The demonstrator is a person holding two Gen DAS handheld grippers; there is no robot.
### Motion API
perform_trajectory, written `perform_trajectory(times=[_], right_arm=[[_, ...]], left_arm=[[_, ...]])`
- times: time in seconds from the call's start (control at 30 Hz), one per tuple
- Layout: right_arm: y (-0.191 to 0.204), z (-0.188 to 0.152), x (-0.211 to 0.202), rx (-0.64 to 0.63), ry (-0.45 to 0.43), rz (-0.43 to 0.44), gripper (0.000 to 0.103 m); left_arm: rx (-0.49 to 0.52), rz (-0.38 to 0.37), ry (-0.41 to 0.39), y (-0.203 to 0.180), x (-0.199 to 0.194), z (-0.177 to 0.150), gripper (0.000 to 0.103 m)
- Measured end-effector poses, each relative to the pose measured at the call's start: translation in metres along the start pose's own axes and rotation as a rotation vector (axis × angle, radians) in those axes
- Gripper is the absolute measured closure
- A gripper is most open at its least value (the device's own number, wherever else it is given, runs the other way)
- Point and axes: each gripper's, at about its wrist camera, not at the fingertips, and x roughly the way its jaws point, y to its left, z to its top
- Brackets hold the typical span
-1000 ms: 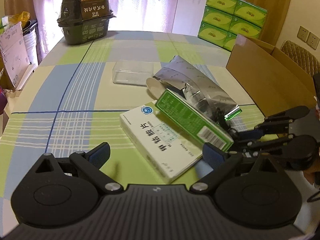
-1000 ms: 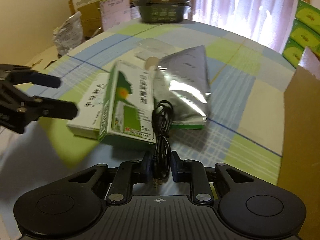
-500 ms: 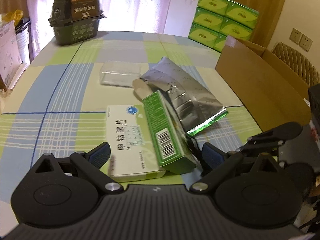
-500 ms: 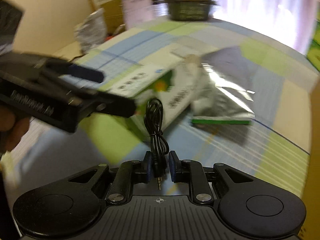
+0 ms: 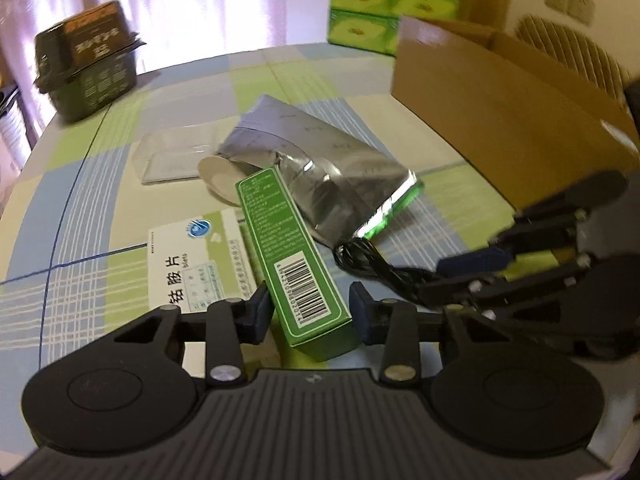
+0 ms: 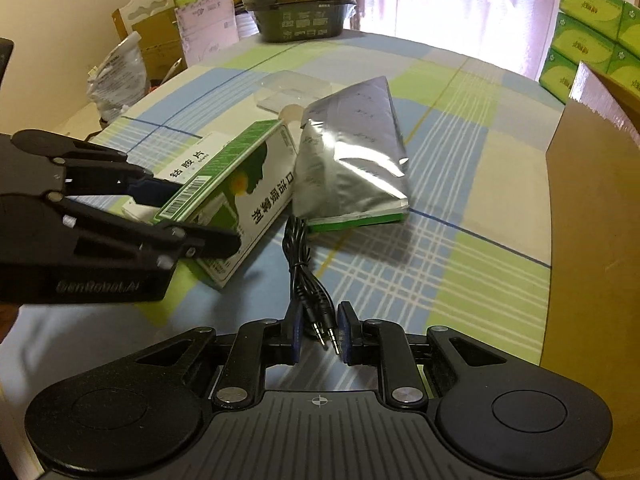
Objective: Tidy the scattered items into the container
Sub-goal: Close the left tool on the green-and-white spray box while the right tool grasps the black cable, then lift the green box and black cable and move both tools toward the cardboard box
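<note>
A green carton (image 5: pixel 288 248) lies tilted across a white medicine box (image 5: pixel 188 256) on the checked tablecloth. My left gripper (image 5: pixel 310 310) is shut on the carton's barcode end, a pad pressed on each side; the right wrist view shows the same grip (image 6: pixel 200 216). My right gripper (image 6: pixel 320 332) is shut on a black audio cable (image 6: pixel 298 256), whose two plugs sit between the pads while its coil trails toward the silver pouch (image 6: pixel 352 152). From the left wrist view, the right gripper (image 5: pixel 434 280) is low on the right. The open cardboard box (image 5: pixel 500 112) stands to the right.
A clear plastic case (image 5: pixel 172 156) and a round beige disc (image 5: pixel 216 172) lie beyond the pouch. A dark green food tub (image 5: pixel 88 76) stands at the far left corner. Green tissue packs (image 5: pixel 368 12) are stacked behind the cardboard box. Bags and cartons (image 6: pixel 120 76) crowd the floor beside the table.
My left gripper moved forward over the green carton and closed from wide open onto its near end. The right gripper kept hold of the cable while its view swung.
</note>
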Motion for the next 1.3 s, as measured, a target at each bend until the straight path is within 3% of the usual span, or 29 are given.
perform_trajectory(times=[0.23,0.37,0.53,0.63,0.73,0.87,1.1,1.3], right_arm=[[0.004,-0.003,0.003,-0.061,-0.029,-0.006,0.08],[0.005,-0.001,0.007,-0.073,-0.046,-0.013,0.08],[0.001,-0.001,0.008,-0.062,-0.042,-0.001,0.08],[0.0,0.001,0.007,-0.035,-0.029,0.005,0.08],[0.002,-0.001,0.003,-0.033,-0.013,0.011,0.081],[0.009,-0.008,-0.004,-0.051,0.004,0.003,0.081],[0.02,-0.023,-0.023,-0.018,-0.013,-0.001,0.081],[0.023,-0.021,-0.023,-0.023,-0.042,-0.029,0.081]], left_arm=[[0.061,0.012,0.027,-0.012,-0.002,-0.011,0.071],[0.058,0.022,0.002,-0.01,-0.002,-0.01,0.057],[0.014,0.017,-0.017,-0.003,-0.002,-0.004,0.053],[-0.006,-0.005,-0.009,0.001,0.001,-0.001,0.056],[0.003,-0.016,-0.005,-0.001,-0.001,-0.001,0.071],[0.032,-0.014,0.01,-0.005,-0.004,-0.002,0.076],[0.042,-0.069,0.048,-0.01,-0.026,-0.021,0.078],[0.061,-0.073,0.049,-0.013,-0.035,-0.031,0.078]])
